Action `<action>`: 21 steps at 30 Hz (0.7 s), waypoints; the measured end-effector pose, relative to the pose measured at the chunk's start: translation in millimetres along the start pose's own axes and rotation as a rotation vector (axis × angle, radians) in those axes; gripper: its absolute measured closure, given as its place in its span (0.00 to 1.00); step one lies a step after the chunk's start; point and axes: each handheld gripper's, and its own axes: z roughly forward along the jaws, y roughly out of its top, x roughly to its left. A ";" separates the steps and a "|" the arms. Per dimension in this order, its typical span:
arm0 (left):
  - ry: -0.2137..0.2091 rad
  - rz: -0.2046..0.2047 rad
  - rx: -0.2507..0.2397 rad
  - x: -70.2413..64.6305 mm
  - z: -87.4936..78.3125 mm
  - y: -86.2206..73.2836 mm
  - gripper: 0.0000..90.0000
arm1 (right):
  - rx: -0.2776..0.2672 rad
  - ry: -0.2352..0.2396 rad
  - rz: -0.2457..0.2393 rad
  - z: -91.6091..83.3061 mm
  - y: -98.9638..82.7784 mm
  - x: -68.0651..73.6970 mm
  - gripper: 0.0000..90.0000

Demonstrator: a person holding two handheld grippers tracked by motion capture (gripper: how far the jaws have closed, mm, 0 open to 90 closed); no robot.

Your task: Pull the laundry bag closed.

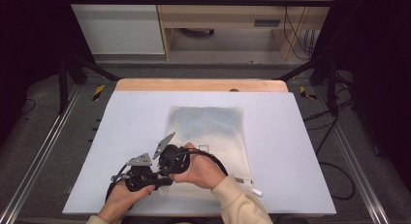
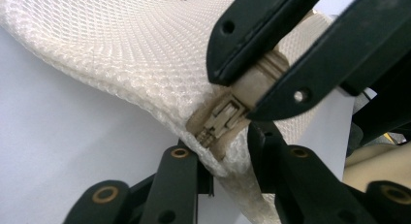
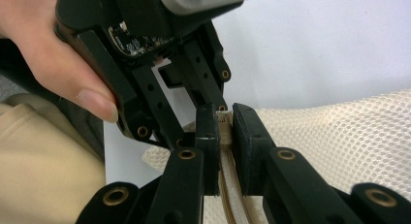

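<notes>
A white mesh bag (image 1: 208,127) lies flat on the pale table cover (image 1: 126,136). Both grippers meet at its near left corner. In the left gripper view my left gripper (image 2: 220,161) has that corner (image 2: 218,151) between its jaws, which press on the mesh just below the zipper's end. My right gripper (image 3: 225,136) is shut on the beige zipper slider (image 3: 224,129). It comes in from the upper right of the left gripper view (image 2: 240,93), with the slider (image 2: 257,81) clamped between its jaws. A hand holds each gripper close to the table's front edge.
A small white tag (image 1: 257,191) sticks out at the bag's near right corner. A wooden strip (image 1: 194,85) borders the table's far side. Black frame posts (image 1: 65,78) stand at both sides, and cabinets (image 1: 121,25) stand beyond.
</notes>
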 end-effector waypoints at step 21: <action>0.023 0.004 0.002 0.3 -5.6 1.5 0.94 | 0.053 -0.045 -0.065 1.0 -3.9 3.8 0.91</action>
